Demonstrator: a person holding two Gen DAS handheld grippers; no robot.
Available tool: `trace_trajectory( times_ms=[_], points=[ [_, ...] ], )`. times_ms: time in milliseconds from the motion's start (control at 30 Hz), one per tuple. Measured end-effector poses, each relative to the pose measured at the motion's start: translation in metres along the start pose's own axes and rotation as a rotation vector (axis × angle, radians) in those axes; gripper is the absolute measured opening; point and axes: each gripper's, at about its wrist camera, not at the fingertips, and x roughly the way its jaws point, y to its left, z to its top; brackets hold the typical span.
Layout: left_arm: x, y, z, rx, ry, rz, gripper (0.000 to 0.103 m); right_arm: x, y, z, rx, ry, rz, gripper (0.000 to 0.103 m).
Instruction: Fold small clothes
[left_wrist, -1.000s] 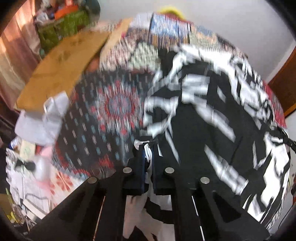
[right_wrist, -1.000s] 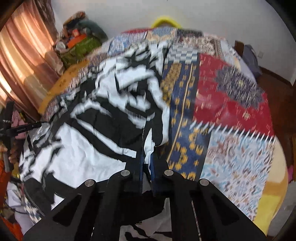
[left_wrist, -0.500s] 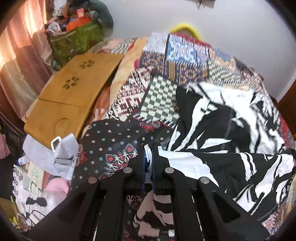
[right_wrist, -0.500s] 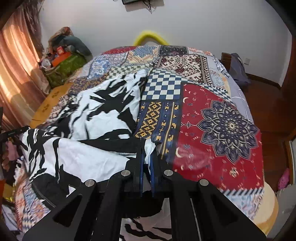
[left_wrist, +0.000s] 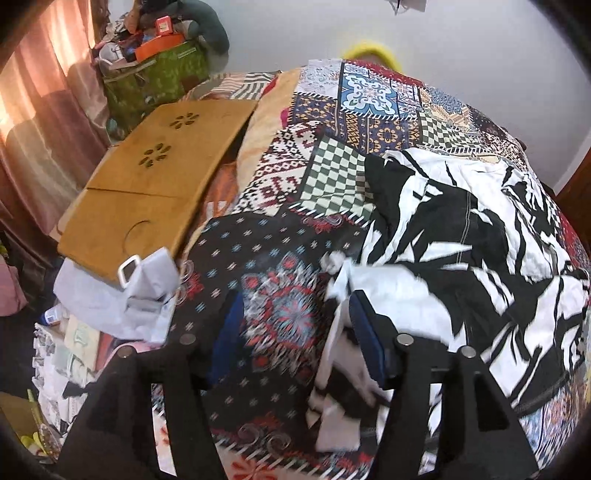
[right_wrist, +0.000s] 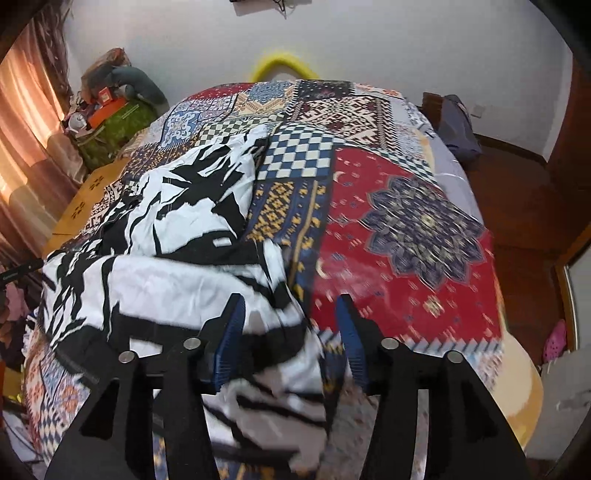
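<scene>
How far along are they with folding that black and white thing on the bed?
One fold looks done: the black-and-white patterned garment lies doubled over on the patchwork bedspread. Both the left tongs and right tongs have just been opening, letting its near edge drop. The cloth is still wide and rumpled, so further folds and smoothing probably remain.

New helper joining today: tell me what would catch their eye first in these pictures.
The black-and-white garment sprawls crumpled across the left half of the patchwork bedspread. Both hand-held grippers, left and right, have just opened, releasing its near edge. A wooden lap table lies left of the bed.
</scene>
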Motion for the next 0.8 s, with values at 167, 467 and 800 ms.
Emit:
trace_trajectory(
  times_ms=[167, 467, 800],
  points=[
    [-0.006, 0.010, -0.027, 0.001, 0.034, -0.009, 0.060, -0.014, -0.005, -0.023, 0.002, 0.024, 0.000, 0.052],
    [0.025, 0.005, -0.071, -0.030, 0.180, -0.087, 0.060, 0.002, -0.006, -0.056, 0.014, 0.109, 0.005, 0.052],
    [0.039, -0.021, -0.075, 0.008, 0.185, -0.142, 0.039, 0.028, -0.004, -0.061, 0.038, 0.153, 0.025, 0.051]
  ],
)
